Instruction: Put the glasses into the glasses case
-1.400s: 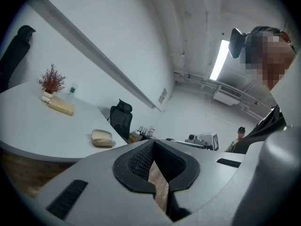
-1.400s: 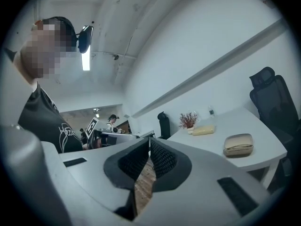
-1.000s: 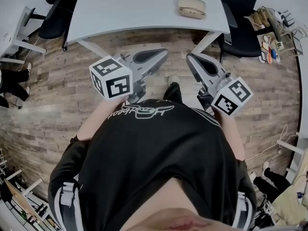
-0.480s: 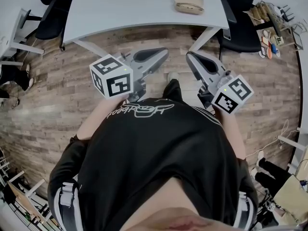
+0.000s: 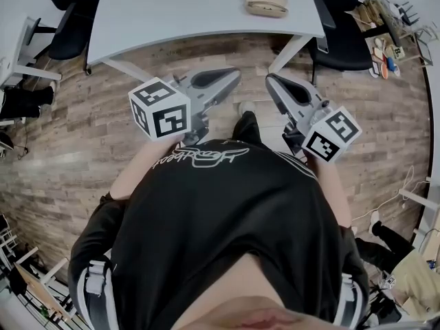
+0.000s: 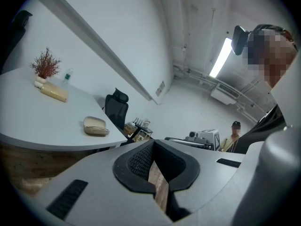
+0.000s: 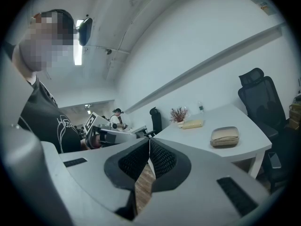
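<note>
A beige glasses case (image 5: pixel 265 1) lies closed on the white table's far right part; it also shows in the left gripper view (image 6: pixel 96 126) and the right gripper view (image 7: pixel 225 136). No glasses are visible in any view. Both grippers are held close to the person's chest over the wooden floor, well short of the table. My left gripper (image 5: pixel 230 74) is shut with nothing in it, its tips meeting (image 6: pixel 154 142). My right gripper (image 5: pixel 273 82) is likewise shut and empty (image 7: pixel 149 141).
The white table (image 5: pixel 172 12) stands ahead on angled legs. Black office chairs (image 5: pixel 347 40) stand at the right and at the far left (image 5: pixel 72 26). A small red plant (image 6: pixel 45 65), a bottle and a beige oblong thing sit at the table's far end.
The head view has tilted slightly, so the table and case sit a little higher in the picture. Both grippers have stayed where they were.
</note>
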A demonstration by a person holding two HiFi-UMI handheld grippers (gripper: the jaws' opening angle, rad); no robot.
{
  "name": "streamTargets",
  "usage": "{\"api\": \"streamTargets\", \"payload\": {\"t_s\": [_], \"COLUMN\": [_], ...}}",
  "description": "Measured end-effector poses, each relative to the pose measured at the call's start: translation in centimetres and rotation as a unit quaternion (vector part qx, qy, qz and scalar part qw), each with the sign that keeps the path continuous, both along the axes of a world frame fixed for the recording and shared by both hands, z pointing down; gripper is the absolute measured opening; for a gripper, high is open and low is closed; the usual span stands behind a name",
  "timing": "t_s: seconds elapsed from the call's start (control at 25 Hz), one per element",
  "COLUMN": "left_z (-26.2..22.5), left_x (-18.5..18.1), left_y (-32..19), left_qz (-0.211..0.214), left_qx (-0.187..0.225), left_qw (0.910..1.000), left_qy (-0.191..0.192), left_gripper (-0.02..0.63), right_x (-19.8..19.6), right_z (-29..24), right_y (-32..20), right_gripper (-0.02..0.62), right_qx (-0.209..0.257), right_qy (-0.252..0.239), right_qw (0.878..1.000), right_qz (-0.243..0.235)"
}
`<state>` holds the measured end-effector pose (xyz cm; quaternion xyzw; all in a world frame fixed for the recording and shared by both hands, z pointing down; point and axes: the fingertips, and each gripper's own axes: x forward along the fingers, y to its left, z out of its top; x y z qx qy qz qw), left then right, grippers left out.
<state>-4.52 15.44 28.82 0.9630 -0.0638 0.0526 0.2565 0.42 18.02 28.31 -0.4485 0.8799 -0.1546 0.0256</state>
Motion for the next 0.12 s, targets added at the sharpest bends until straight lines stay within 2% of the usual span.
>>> {"api": "streamTargets", "payload": {"t_s": [0.12], "left_z": [0.20], "left_x": [0.02], "left_y": [0.07], "left_qz": [0.001], "left_qx": [-0.002], "left_qw": [1.0000], "left_qy": [-0.001], "left_gripper": [0.006], "right_x": [0.11], "right_z": [0.17], "right_y": [0.00], "right_gripper": [0.011], "right_qx": [-0.001], "right_qy": [-0.001], "right_qw": [1.000], "right_qz": [0.002]}}
